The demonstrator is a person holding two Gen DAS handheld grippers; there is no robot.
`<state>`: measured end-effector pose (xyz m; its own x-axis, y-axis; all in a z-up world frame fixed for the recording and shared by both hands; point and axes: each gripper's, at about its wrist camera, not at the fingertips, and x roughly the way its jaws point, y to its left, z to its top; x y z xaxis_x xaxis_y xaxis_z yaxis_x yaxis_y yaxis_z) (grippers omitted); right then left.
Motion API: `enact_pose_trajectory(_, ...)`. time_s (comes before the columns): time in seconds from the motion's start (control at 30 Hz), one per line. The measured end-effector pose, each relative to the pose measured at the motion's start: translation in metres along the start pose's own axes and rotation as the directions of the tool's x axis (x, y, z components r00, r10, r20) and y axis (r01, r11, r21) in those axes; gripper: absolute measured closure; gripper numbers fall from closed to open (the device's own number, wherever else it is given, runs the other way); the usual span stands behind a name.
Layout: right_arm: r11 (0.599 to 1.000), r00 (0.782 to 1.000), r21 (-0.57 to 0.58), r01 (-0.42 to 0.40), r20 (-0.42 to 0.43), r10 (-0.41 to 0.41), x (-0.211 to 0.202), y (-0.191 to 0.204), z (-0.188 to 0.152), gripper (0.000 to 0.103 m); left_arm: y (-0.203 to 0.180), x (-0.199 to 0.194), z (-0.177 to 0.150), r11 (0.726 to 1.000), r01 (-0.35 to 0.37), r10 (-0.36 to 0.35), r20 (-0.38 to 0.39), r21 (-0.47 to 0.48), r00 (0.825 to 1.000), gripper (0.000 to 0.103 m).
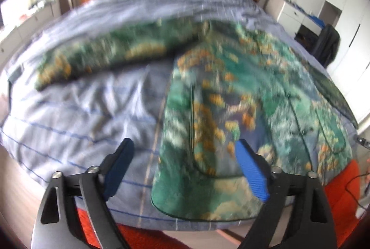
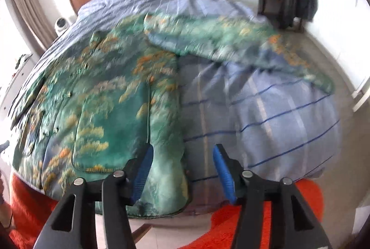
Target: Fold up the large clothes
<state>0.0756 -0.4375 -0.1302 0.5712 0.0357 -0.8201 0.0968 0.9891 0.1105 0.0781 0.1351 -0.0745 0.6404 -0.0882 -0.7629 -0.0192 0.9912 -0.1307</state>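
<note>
With both grippers' fingers [image 1: 251, 170] spread wide and empty, regrip green patterned quilted jacket [image 1: 219, 110] sleeve on striped blue bed [image 1: 81, 115], fold inward flat.

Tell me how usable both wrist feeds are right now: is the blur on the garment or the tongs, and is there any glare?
Left wrist view: the green patterned garment and striped bed cover are motion-smeared, the left tongs sharp. Right wrist view: same smear on the garment, the right tongs crisp. Both show fisheye bulging, dark corners, washed-out walls; no glare on the fabric.
</note>
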Motion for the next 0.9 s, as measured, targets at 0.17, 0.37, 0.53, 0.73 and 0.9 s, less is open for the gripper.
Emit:
enact_pose_trajectory(0.17, 0.998, 0.995, -0.028, 0.049, 0.087, -0.047, -0.025, 0.012, 0.017, 0.039, -0.022, -0.017, 0.027, 1.000, 0.012, -0.013, 0.041, 0.026, 0.999, 0.010)
enact_pose_trajectory(0.37, 0.998, 0.982, -0.053, 0.042, 0.187, -0.032, -0.055, 0.026, 0.032, 0.037, -0.046, -0.042, 0.050, 0.994, 0.094, -0.100, 0.137, 0.050, 0.985, 0.001)
enact_pose_trajectory(0.53, 0.996, 0.972, -0.085, 0.032, 0.233, -0.011, -0.067, 0.039, 0.033, 0.032, -0.060, -0.041, 0.054, 0.982, 0.184, -0.190, 0.186, 0.051, 0.964, 0.000)
enact_pose_trajectory(0.73, 0.980, 0.975, -0.164, 0.111, 0.210, -0.075, -0.055, 0.050, 0.021, 0.032, -0.078, -0.016, 0.037, 0.995, 0.096, -0.099, 0.160, 0.027, 0.982, 0.000)
enact_pose_trajectory(0.9, 0.971, 0.966, -0.185, 0.152, 0.237, -0.106, -0.058, 0.053, 0.020, 0.032, -0.092, -0.005, 0.025, 0.996, 0.083, -0.087, 0.105, 0.046, 0.991, 0.000)
